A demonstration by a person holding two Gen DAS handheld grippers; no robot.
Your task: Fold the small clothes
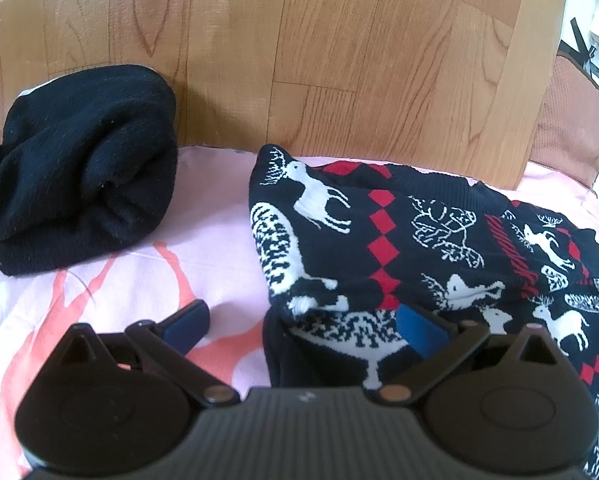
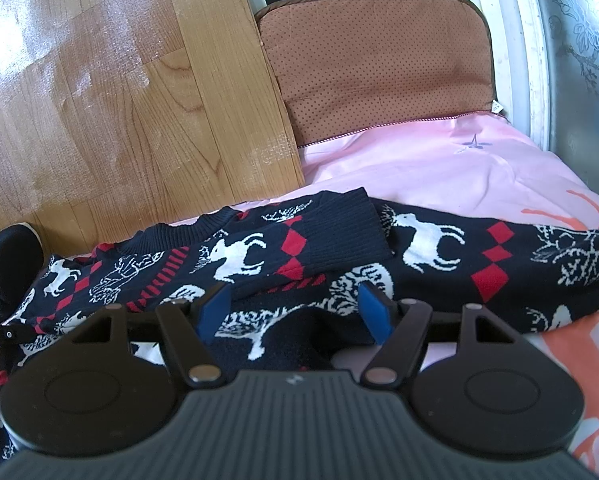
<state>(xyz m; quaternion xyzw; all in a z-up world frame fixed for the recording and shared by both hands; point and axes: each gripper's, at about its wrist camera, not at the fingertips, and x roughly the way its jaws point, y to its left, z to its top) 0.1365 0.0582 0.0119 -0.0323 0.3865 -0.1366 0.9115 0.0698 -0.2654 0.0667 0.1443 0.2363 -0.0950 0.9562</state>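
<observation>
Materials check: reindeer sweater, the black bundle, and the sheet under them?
Sweater: knitted yarn, likely wool or acrylic; ribbed cuff and blocky woven-in pattern. Black bundle: soft, matte, fuzzy knit or fleece. Sheet: thin smooth woven fabric, slight sheen, printed; cotton or polyester, unclear.

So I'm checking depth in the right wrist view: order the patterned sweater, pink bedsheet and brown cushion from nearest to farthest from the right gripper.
1. Patterned sweater, directly under and ahead of the right gripper.
2. Pink bedsheet, beyond the sweater, ahead and right.
3. Brown cushion, farthest, behind the sheet's edge.
</observation>
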